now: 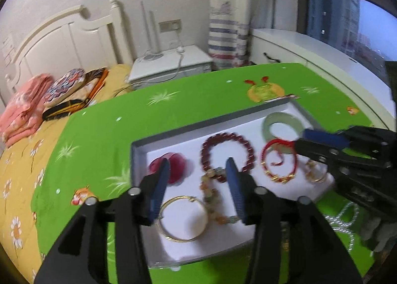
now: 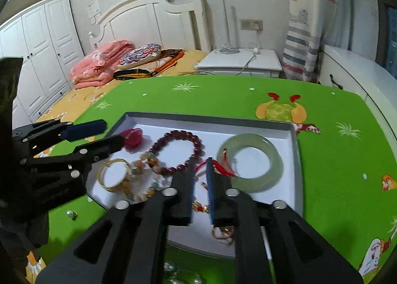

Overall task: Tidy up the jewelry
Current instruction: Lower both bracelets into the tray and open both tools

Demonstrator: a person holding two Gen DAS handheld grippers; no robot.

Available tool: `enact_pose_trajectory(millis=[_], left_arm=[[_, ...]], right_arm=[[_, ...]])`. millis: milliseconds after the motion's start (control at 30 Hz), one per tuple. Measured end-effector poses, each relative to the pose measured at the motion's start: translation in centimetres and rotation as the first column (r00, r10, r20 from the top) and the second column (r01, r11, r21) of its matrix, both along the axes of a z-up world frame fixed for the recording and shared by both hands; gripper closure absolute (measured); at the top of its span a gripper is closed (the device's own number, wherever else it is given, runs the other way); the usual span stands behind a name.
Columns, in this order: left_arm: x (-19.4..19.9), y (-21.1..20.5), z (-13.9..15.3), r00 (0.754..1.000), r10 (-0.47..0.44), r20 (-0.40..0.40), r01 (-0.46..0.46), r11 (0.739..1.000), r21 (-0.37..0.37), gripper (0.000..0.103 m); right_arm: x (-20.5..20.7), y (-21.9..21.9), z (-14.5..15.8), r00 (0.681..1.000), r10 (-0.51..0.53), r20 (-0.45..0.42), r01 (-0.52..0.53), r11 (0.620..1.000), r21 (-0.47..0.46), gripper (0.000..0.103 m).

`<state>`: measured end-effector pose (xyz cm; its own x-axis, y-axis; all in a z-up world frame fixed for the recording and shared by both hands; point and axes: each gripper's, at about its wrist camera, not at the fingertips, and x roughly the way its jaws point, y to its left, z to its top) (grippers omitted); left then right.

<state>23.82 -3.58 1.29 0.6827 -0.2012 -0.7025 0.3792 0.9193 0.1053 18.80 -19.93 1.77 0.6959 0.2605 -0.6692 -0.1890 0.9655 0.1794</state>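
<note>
A white tray [image 1: 141,157] [image 2: 294,159] lies on the green table. It holds a dark red bead bracelet [image 1: 227,152] [image 2: 178,150], a pale jade bangle [image 1: 280,120] [image 2: 250,162], a gold bangle [image 1: 183,219] [image 2: 113,174], an orange-green bead string [image 1: 213,197] [image 2: 146,177], a red cord bracelet with gold beads [image 1: 278,162] [image 2: 223,167] and a red flower piece [image 1: 171,167] [image 2: 132,138]. My left gripper [image 1: 197,167] [image 2: 111,135] is open above the tray's left part. My right gripper [image 2: 199,164] [image 1: 300,140] has its jaws nearly shut around the red cord.
A pearl necklace [image 1: 345,219] lies on the green cloth [image 1: 173,102] right of the tray; pearls [image 2: 173,269] also show at the bottom of the right wrist view. A bed [image 2: 104,90], a white nightstand [image 2: 240,60] and a window ledge [image 1: 310,48] stand behind.
</note>
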Motion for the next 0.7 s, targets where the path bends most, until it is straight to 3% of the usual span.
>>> enact_pose_trajectory(millis=[33, 267, 533, 700], left_arm=[[0.0, 0.4, -0.2, 1.0, 0.014, 0.002, -0.014, 1.0, 0.001, 0.048], [-1.7, 2.1, -0.6, 0.995, 0.089, 0.036, -0.088, 0.996, -0.013, 0.019], [-5.5, 3.3, -0.1, 0.984, 0.159, 0.078, -0.157, 0.987, -0.026, 0.012], [-7.5, 4.2, -0.9, 0.981, 0.186, 0.054, -0.185, 0.982, -0.032, 0.012]], right_arm=[[-0.2, -0.3, -0.1, 1.0, -0.004, 0.004, 0.004, 1.0, 0.01, 0.056], [-2.7, -1.6, 0.8, 0.998, -0.026, 0.051, 0.025, 0.999, 0.031, 0.054], [-6.0, -3.4, 1.7, 0.994, -0.072, 0.078, 0.071, 0.997, 0.024, 0.054], [-7.9, -4.6, 1.6, 0.992, -0.104, 0.074, 0.101, 0.994, 0.043, 0.054]])
